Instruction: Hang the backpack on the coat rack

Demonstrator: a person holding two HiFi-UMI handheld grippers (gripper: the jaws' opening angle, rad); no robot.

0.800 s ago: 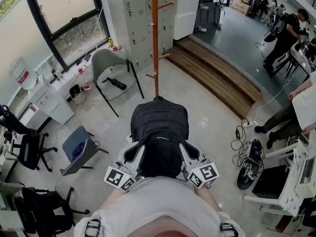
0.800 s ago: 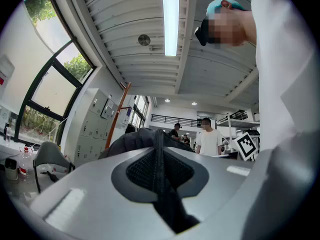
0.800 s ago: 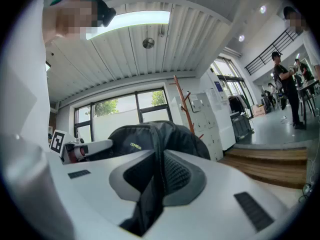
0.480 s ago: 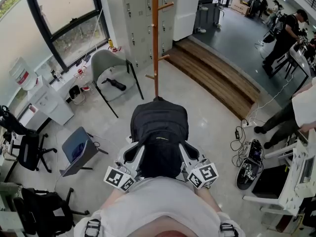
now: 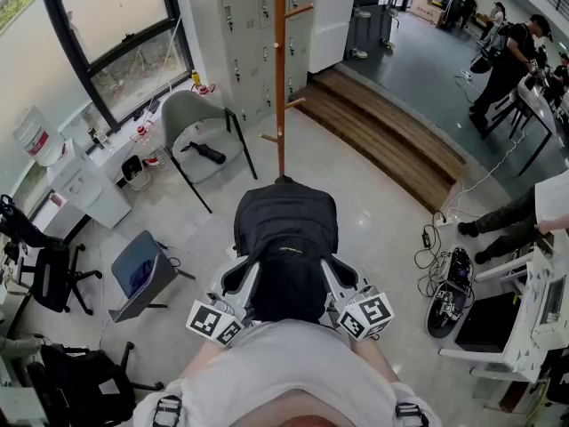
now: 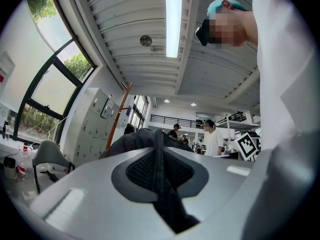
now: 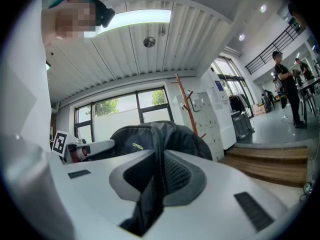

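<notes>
Looking steeply down, we see a pale floor (image 5: 382, 212) with a tall wooden coat rack (image 5: 279, 69) standing ahead, its visible pegs bare. Between us and the pole, a black backpack (image 5: 286, 229) is held up in the air. In the head view its top sits close to the rack's lower stem, but it rests on no peg. The left gripper (image 5: 247, 272) and right gripper (image 5: 331, 272) flank its lower half. In each gripper view the fingers (image 6: 85, 194) are drawn narrow, pinching a black strap (image 6: 162, 194) of the backpack. Over the last second nothing we hold has shifted: the bag and both grippers sit where they were, and only people in the background (image 5: 508, 56) have moved. We judge this a pause mid-carry. Raising the bag and hooking it on a peg is yet to be done.
</notes>
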